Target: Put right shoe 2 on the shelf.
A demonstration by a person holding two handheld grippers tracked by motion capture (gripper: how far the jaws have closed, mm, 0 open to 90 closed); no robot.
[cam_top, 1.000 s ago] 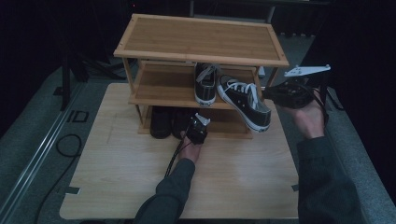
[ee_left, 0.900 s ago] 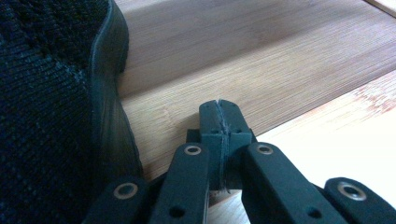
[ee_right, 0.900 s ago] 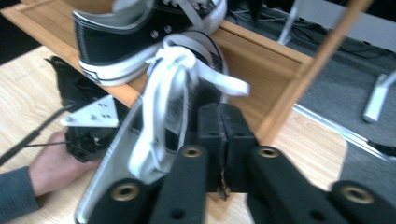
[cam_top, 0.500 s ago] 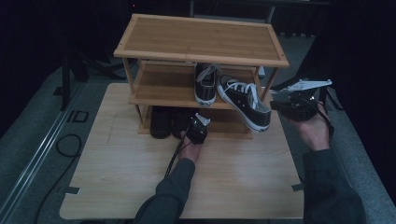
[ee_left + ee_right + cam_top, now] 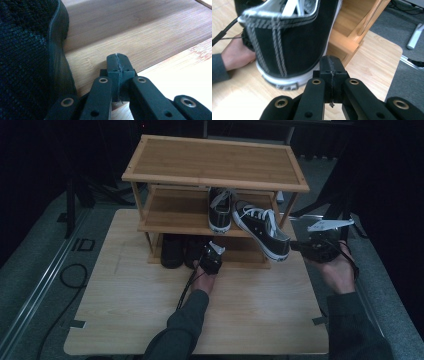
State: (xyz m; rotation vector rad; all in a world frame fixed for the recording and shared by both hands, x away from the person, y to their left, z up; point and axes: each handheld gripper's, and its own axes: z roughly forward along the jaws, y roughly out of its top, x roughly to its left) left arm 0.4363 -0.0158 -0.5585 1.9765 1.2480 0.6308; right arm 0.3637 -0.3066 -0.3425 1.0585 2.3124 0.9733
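Note:
A black sneaker with white laces lies slanted across the right end of the wooden rack's middle shelf, its heel hanging over the edge. A matching sneaker stands straight beside it. My right gripper hovers just right of the overhanging heel, shut with nothing between its jaws. My left gripper is low at the front of the bottom shelf, shut and empty, beside a dark knit shoe.
Two dark shoes sit on the bottom shelf. The rack stands on a light wooden table. The rack's right front post is close to my right gripper. Grey carpet surrounds the table.
My right gripper has dropped lower and drawn back toward the person, off the sneaker's heel. The slanted sneaker and my left gripper have stayed where they were.

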